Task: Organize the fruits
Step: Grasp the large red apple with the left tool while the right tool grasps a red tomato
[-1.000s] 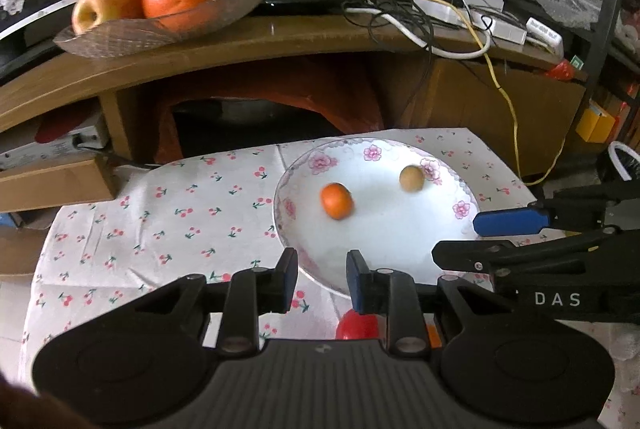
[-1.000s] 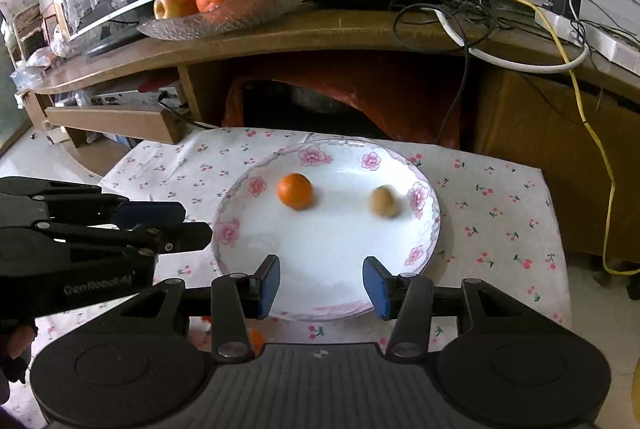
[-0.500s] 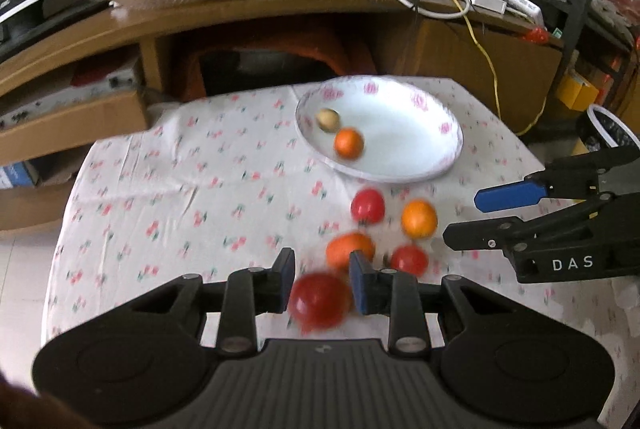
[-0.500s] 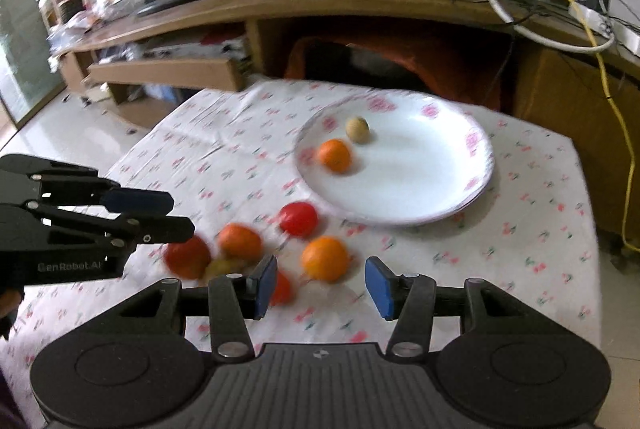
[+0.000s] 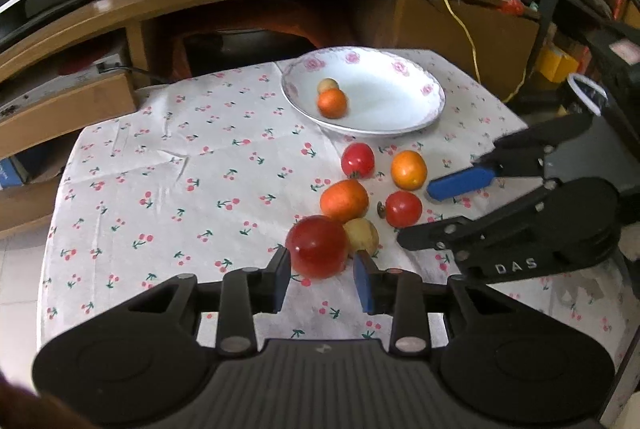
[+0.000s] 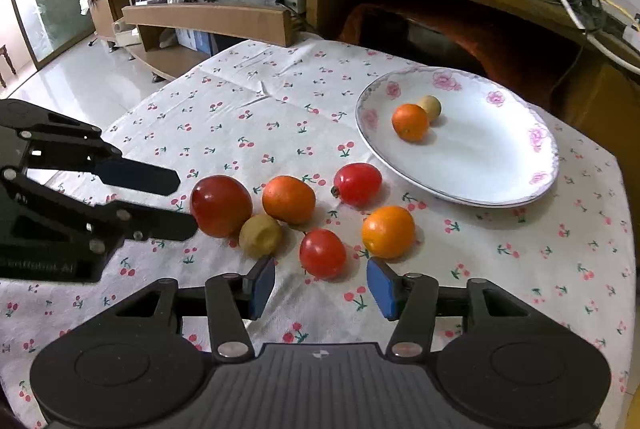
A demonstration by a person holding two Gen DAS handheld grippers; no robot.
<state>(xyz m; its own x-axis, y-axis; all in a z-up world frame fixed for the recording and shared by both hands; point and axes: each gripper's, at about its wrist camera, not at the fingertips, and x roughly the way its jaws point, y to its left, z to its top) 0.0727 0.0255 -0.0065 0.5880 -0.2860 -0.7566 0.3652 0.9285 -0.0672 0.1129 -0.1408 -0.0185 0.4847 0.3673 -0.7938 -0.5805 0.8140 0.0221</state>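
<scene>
Fruits mostly unsorted on white cherry-print tablecloth (image 6: pixel 260 109). Landmark: wide white china plate with pink floral rim (image 6: pixel 500 165). Holds only a small orange tangerine (image 6: pixel 410 122) touching a smaller tan round fruit (image 6: pixel 430 107).

Well off the plate's near-left edge: black left gripper (image 5: pixel 322 269), jaws parted and just been opening, big glossy red fruit (image 5: pixel 318 247) at the tips, no squeeze visible. Near the plate's front edge: black right gripper (image 6: pixel 320 287), parted, clamping nothing, small red tomato (image 6: pixel 322 253) just ahead.

Closer to the plate: rounded orange fruit (image 6: pixel 288 199), yellow-orange citrus (image 6: pixel 388 231), second red tomato (image 6: pixel 357 184), little tan fruit (image 6: pixel 260 235). Judged early: two plated, six left.
</scene>
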